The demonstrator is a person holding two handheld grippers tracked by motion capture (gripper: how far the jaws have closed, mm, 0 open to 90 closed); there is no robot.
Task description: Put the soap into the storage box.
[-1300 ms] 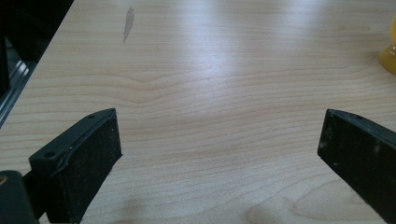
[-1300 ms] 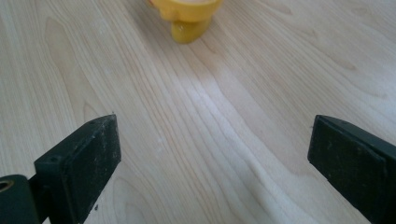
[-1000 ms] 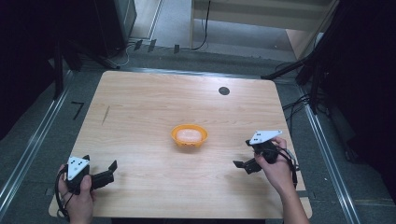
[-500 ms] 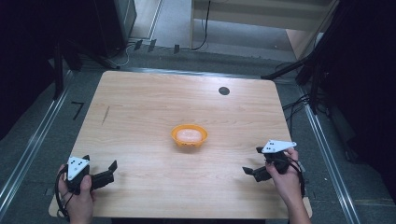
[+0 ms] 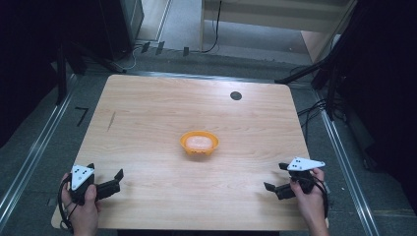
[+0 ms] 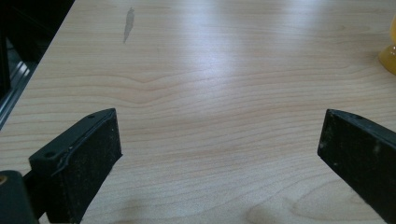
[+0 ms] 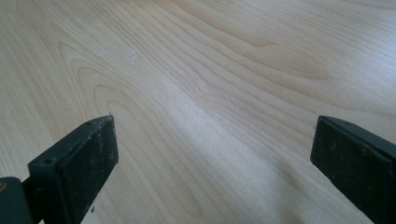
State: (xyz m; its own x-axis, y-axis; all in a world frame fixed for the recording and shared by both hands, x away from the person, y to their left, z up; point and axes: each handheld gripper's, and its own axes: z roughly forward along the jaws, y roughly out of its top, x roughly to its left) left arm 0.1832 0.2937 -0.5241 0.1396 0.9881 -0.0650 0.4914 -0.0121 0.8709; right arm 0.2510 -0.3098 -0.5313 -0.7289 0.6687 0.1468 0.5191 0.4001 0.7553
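Your left gripper sits low over the near left corner of the wooden table, held in your left hand. Its jaws stand wide apart with only bare wood between them; nothing is held. In the left gripper view the gripper looks along the tabletop, and the orange edge of the bowl shows at the far right.

Your right gripper sits near the right front edge of the table, in your right hand. Its jaws are likewise spread wide and empty; the right gripper view shows the gripper over plain wood grain.

The orange bowl rests near the table's centre, well apart from both grippers, with something pale pink inside. A small dark round spot lies on the far side of the table.
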